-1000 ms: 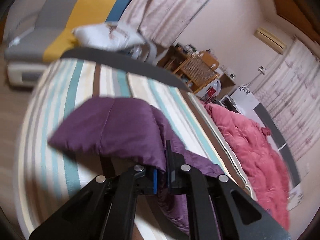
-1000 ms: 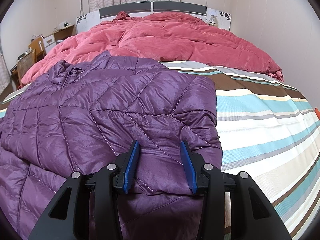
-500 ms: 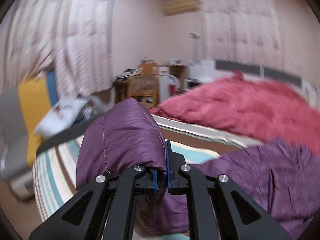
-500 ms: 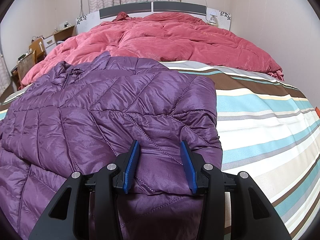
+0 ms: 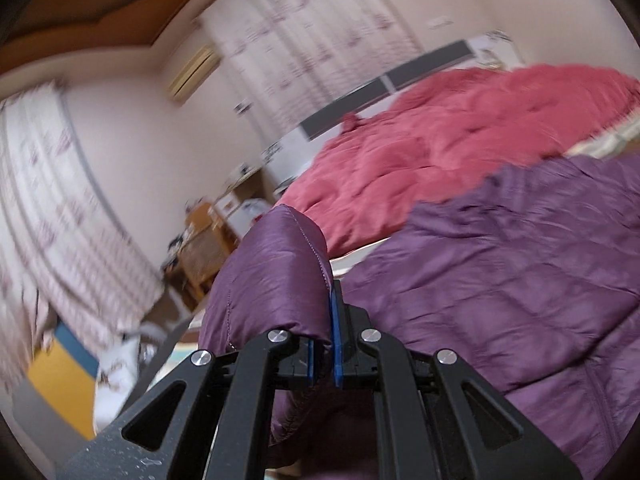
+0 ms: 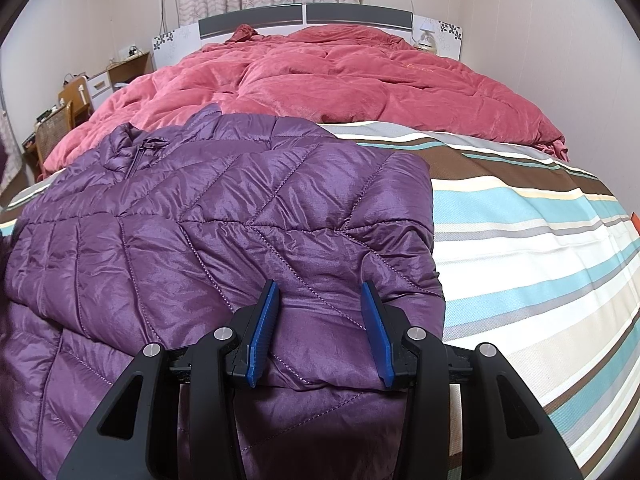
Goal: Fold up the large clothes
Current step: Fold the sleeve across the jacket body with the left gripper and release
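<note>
A purple quilted puffer jacket (image 6: 224,216) lies spread on the striped bedsheet (image 6: 520,240), one sleeve folded across its front. My right gripper (image 6: 320,300) is open and hovers just above the jacket's near right part. In the left wrist view my left gripper (image 5: 326,320) is shut on a purple sleeve end (image 5: 276,276) and holds it lifted, to the left of the jacket body (image 5: 500,280). The left finger is hidden behind the sleeve fabric.
A crumpled red duvet (image 6: 340,76) fills the head of the bed below the grey and white headboard (image 6: 304,14). A wooden chair and desk (image 6: 72,104) stand at the bed's left side. Curtains (image 5: 60,200) and a yellow and grey sofa (image 5: 60,372) lie further left.
My left gripper has lifted the sleeve off the bed and swung it right, towards the jacket body and red duvet. The right gripper has not moved.
</note>
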A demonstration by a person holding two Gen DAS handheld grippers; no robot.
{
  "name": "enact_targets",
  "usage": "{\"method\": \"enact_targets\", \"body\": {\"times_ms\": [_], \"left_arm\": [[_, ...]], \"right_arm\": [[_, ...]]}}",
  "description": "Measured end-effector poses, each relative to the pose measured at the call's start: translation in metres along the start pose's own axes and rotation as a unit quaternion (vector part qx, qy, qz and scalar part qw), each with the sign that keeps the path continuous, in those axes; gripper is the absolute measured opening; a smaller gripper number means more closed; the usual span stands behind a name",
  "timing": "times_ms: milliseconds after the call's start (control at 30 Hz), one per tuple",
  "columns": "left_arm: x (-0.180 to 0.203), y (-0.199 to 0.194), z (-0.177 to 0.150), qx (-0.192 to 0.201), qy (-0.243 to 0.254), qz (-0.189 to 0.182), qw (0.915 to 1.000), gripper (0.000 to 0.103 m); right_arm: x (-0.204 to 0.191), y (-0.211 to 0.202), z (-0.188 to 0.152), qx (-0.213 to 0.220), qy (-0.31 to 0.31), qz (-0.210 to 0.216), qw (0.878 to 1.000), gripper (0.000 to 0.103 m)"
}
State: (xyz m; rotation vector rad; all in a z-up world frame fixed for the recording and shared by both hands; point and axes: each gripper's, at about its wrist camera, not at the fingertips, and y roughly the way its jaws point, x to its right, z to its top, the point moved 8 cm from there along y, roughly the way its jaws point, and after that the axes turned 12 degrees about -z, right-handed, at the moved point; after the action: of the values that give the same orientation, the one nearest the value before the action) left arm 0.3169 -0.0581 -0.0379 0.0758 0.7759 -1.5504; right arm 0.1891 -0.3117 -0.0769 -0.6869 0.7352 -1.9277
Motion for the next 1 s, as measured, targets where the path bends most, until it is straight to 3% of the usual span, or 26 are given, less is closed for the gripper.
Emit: {"method": "enact_targets", "body": {"times_ms": [167,400,467,600,833,1000], "left_arm": [[0.062,-0.012,0.017,0.01,0.074,-0.042,0.9963,0.006],[0.144,-0.019,-0.007,-0.036,0.188,-0.134,0.9724,0.007],[0.153,-0.026,-0.015,-0.036,0.202,-0.147,0.9676,0.014],[0.16,-0.04,-0.018,-0.031,0.207,-0.157,0.9653,0.021],[0.168,-0.076,-0.001,0.02,0.222,-0.176,0.9589,0.055],[0.185,-0.087,-0.009,0.014,0.285,-0.165,0.9443,0.055]], "right_arm": [[-0.001,0.0,-0.001,0.0,0.001,0.0,1.0,0.043],[-0.001,0.0,0.0,0.0,0.001,0.001,1.0,0.043],[-0.001,0.0,-0.001,0.0,0.002,0.001,1.0,0.043],[-0.001,0.001,0.001,0.001,0.003,0.002,1.0,0.043],[0.0,0.001,0.0,0.001,0.003,0.002,1.0,0.043],[-0.001,0.001,0.001,0.001,0.004,0.003,1.0,0.043]]}}
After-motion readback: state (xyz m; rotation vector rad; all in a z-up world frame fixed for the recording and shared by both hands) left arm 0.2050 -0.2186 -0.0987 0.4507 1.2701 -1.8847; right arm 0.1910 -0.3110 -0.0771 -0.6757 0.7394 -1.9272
